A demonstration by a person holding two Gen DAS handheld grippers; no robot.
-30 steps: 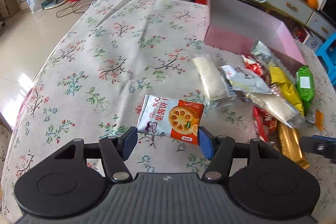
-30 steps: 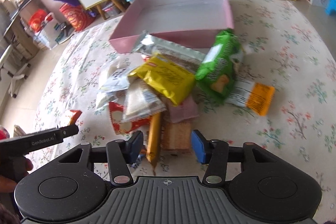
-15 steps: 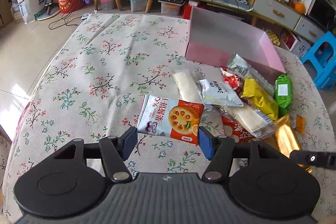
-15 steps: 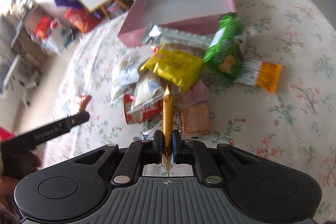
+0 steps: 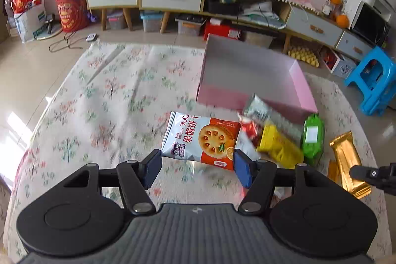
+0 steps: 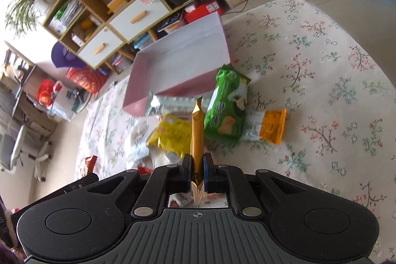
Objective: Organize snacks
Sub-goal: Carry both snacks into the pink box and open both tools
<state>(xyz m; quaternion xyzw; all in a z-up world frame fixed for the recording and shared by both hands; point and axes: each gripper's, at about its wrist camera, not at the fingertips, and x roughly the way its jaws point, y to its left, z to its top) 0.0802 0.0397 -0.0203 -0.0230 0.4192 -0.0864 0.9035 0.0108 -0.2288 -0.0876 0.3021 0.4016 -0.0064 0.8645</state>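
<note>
Much of the snack heap is hard to read: in the left wrist view the packets behind the held one smear with motion blur, and the jam biscuit packet [image 5: 201, 139] itself covers the near end of the heap, so only part of a red wrapper [image 5: 252, 128] shows past its edge. The right gripper [image 5: 356, 171] appears there only as a black tip cut off by the frame's right side. The left gripper [image 5: 196, 163] grasps the jam biscuit packet by its two short ends, lifted clear of the floral tablecloth [image 5: 99, 120]. The right gripper [image 6: 197, 168] is clenched on one gold bar wrapper [image 6: 197, 130], seen edge-on and pointing toward the pink box [image 6: 178, 66], whose floor looks bare where visible. Countable on the cloth in the right wrist view: one green packet [image 6: 226, 110], one yellow packet [image 6: 173, 137], one silver packet [image 6: 168, 104], one orange-and-white packet [image 6: 268, 126], and pale packets [image 6: 138, 147] too blurred to number. The heap lies just in front of the box's near wall.
</note>
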